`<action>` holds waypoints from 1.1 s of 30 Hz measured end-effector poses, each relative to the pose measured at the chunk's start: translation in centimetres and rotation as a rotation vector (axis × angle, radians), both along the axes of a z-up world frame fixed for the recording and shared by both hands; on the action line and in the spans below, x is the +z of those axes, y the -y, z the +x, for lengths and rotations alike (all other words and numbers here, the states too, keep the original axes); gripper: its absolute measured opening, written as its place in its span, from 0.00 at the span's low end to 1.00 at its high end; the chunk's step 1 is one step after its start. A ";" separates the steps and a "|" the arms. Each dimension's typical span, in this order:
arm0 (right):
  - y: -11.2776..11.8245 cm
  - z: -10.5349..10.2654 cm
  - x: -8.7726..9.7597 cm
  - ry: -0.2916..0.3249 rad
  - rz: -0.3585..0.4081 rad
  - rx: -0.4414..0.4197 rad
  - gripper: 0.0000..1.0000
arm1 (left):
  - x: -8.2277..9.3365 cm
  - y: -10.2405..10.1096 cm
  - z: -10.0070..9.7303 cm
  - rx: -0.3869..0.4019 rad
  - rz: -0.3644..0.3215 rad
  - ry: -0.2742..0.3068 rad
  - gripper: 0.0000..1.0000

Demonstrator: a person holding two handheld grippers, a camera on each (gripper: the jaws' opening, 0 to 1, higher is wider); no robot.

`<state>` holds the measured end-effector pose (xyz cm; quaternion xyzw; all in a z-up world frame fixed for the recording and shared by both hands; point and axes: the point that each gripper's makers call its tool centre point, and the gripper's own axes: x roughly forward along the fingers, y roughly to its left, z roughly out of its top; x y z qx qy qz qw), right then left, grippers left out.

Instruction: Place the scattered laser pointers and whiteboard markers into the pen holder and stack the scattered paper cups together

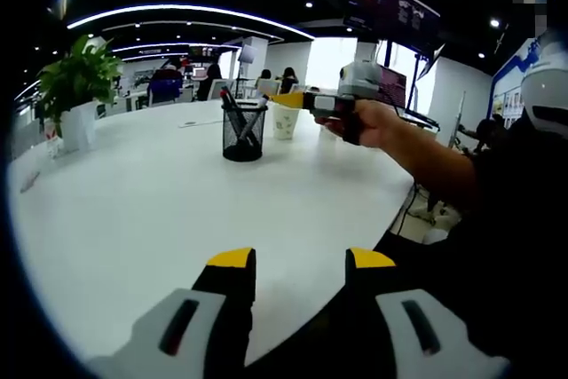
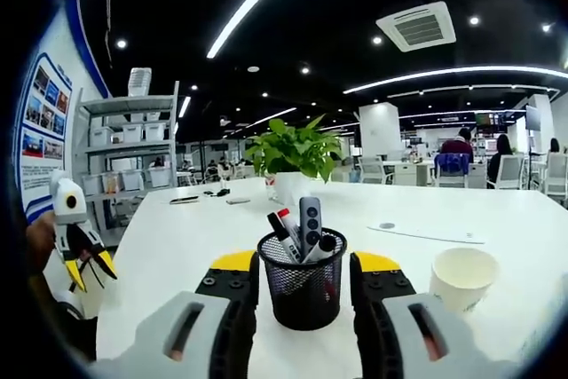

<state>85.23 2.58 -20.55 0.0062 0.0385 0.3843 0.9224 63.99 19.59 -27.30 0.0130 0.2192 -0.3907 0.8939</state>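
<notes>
Office space with ceiling strip lights surrounds a broad white table (image 1: 160,210), where a potted plant (image 2: 291,153) stands toward the far side. On the table the black mesh pen holder (image 2: 303,283) stands upright, markers and a laser pointer already standing in it, their long axes roughly vertical. Just beside it sits a white paper cup (image 2: 462,277), upright and apart from the holder.

From the left gripper view, the right gripper (image 1: 286,99) reaches in near the holder's rim and the cup (image 1: 286,120); whether it grips anything I cannot tell. In its own view its jaws stand apart on either side of the holder, released. The left gripper (image 1: 293,264) hangs well back over the table edge, jaws parted and empty. The right is plainly nearer the cup, which lies to its right.
</notes>
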 end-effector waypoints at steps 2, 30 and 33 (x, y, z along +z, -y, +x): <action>0.2 -0.1 -0.1 0.001 -0.001 -0.005 0.44 | 0.2 -0.2 0.2 0.013 -0.007 0.003 0.40; 3.7 -0.9 -0.3 0.044 -0.144 -0.045 0.44 | 0.9 0.8 0.7 -0.011 -0.085 0.018 0.42; 3.9 -1.0 -0.3 0.049 -0.160 -0.049 0.44 | 0.9 0.8 0.6 -0.011 -0.085 0.015 0.43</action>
